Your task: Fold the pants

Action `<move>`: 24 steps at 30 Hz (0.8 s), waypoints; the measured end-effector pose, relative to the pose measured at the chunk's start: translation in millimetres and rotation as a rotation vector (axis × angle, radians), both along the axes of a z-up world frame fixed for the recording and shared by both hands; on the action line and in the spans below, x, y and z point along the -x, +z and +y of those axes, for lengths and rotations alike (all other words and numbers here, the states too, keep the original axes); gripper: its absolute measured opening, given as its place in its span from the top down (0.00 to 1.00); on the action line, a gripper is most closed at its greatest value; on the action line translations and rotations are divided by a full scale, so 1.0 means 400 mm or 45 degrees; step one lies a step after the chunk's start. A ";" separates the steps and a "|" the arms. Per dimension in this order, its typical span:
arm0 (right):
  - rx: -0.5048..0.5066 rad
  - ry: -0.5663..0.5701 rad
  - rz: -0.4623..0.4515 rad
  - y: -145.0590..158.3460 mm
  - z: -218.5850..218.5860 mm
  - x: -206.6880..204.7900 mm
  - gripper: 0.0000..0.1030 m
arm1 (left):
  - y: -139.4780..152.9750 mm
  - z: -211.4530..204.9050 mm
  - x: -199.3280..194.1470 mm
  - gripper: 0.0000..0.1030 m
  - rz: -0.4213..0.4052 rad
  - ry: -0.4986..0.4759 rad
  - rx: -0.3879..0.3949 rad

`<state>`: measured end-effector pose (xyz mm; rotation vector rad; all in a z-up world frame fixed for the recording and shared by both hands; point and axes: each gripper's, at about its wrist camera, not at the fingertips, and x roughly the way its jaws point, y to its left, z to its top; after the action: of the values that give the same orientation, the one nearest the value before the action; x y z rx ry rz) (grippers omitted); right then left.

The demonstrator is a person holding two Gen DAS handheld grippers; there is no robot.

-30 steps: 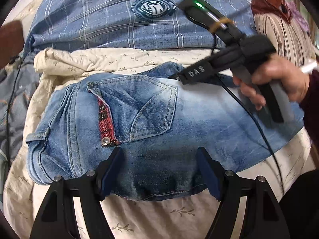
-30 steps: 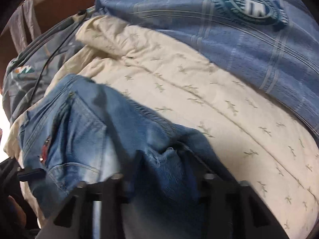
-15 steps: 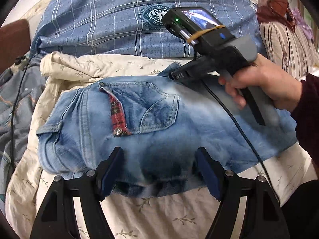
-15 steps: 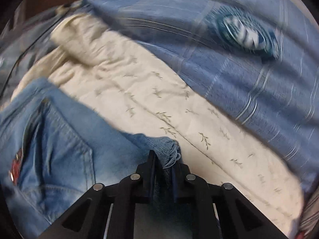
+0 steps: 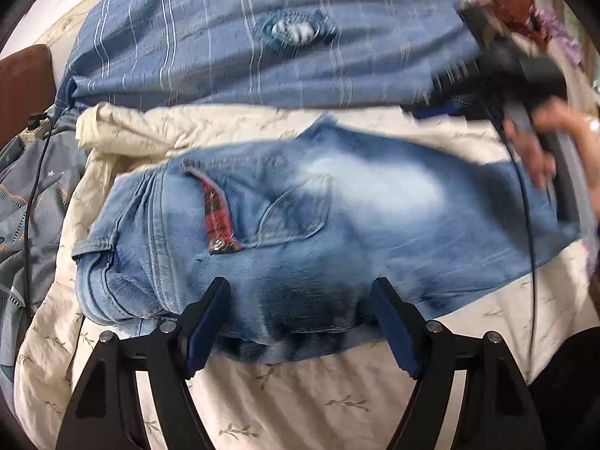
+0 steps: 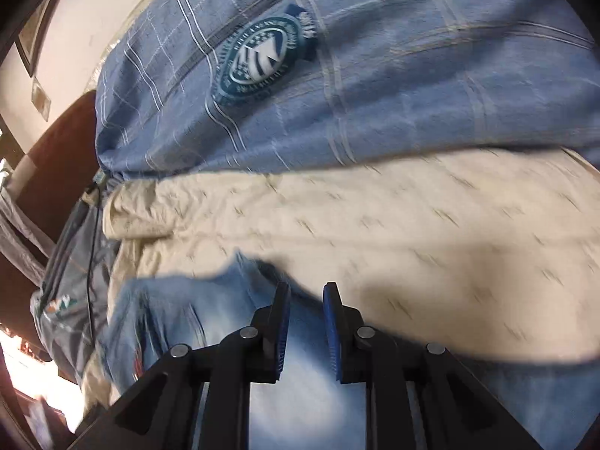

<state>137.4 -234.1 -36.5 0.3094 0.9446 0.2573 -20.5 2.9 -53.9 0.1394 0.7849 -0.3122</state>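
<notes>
Folded light-blue jeans [image 5: 318, 232] lie across the cream bedsheet [image 5: 300, 393], back pocket with red plaid trim [image 5: 219, 221] facing up. My left gripper [image 5: 300, 300] is open, its blue pads over the jeans' near edge, holding nothing. The right gripper shows blurred at the far right of the left wrist view [image 5: 525, 71], lifted off the jeans. In the right wrist view the right gripper [image 6: 306, 300] has a narrow gap between its pads with nothing in it, above the jeans [image 6: 232, 322].
A blue plaid pillow with a round badge [image 5: 262, 48] lies behind the jeans; it also shows in the right wrist view [image 6: 337, 75]. A grey quilt and a black cable [image 5: 30, 195] are at the left. Striped fabric sits far right.
The right gripper let go of the jeans' frayed edge, opened a little and moved away to the right and up. The left gripper backed off slightly and stayed open.
</notes>
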 end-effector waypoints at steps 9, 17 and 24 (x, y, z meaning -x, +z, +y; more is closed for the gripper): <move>0.152 -0.178 0.054 -0.121 -0.070 0.197 0.80 | 0.006 -0.036 0.007 0.24 -0.024 -0.112 0.037; 0.059 -0.490 -0.078 -0.100 -0.273 0.304 0.80 | -0.034 -0.036 -0.038 0.24 0.108 -0.051 0.093; -0.108 -0.657 -0.056 -0.164 -0.506 0.367 0.80 | -0.037 -0.007 -0.056 0.24 0.104 0.014 0.149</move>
<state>-9.4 -436.4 -102.3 0.6095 0.7817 -0.1695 1.8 0.2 -68.8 0.0123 0.8458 -0.3541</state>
